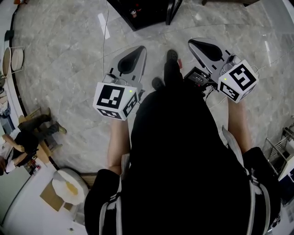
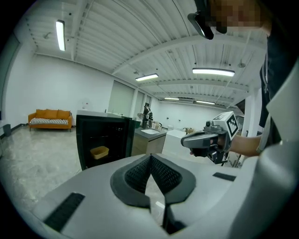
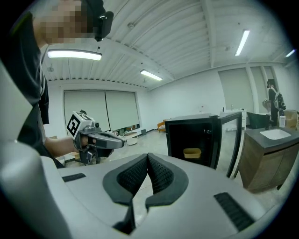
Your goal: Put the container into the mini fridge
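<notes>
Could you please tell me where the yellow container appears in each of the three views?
Left gripper view: the small yellow plastic container sits left of centre, inside the black mini fridge.
Right gripper view: right of centre, inside the fridge.
Head view: not discernible; the fridge lies at the top edge.
Shared landmark: the open fridge.

The head camera looks steeply down over the person's body at the floor [image 1: 69,69]. The left gripper [image 1: 139,50] and right gripper [image 1: 195,43] are close below it, and the mini fridge [image 1: 142,11] is at the top edge. Each gripper camera sits just behind its own jaws and looks almost level across the room. Both gripper views share the fridge, some way off, with the container [image 2: 99,151] inside. Each also catches the other gripper at its side.
</notes>
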A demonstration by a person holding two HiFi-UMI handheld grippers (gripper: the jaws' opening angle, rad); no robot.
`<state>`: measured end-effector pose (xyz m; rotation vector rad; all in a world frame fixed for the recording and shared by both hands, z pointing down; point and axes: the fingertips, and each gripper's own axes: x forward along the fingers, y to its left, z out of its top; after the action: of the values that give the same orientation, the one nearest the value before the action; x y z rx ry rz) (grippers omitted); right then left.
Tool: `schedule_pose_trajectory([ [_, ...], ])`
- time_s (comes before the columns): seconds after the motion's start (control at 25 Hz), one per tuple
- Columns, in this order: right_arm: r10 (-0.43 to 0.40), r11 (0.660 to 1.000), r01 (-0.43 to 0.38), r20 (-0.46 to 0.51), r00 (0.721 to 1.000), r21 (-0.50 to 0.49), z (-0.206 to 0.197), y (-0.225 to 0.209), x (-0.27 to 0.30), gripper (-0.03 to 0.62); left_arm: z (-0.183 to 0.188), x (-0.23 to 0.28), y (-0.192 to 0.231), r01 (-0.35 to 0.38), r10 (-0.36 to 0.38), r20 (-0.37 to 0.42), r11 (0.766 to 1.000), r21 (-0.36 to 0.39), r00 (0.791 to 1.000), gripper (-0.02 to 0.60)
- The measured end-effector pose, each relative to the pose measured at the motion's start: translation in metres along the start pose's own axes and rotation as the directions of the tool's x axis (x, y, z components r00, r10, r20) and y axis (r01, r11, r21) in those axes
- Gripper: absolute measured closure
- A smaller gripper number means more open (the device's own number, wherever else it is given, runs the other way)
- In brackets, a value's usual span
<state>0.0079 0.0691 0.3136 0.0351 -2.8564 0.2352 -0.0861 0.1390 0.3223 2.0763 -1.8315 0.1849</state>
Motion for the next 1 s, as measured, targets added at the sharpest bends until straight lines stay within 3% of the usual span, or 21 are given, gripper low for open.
schedule_pose_trajectory([
  [0.28, -0.035, 0.999, 0.034, 0.087, 0.996, 0.011, 0.013, 0.017, -0.024, 0.577, 0.001, -0.027, -0.007, -0.001, 0.001, 0.024, 1.000, 0.008, 1.000, 0.548],
  [1.0, -0.049, 0.999, 0.048, 0.087, 0.995, 0.018, 0.014, 0.017, -0.022, 0.577, 0.004, -0.042, 0.004, -0.030, 0.030, 0.053, 1.000, 0.002, 0.998, 0.548],
])
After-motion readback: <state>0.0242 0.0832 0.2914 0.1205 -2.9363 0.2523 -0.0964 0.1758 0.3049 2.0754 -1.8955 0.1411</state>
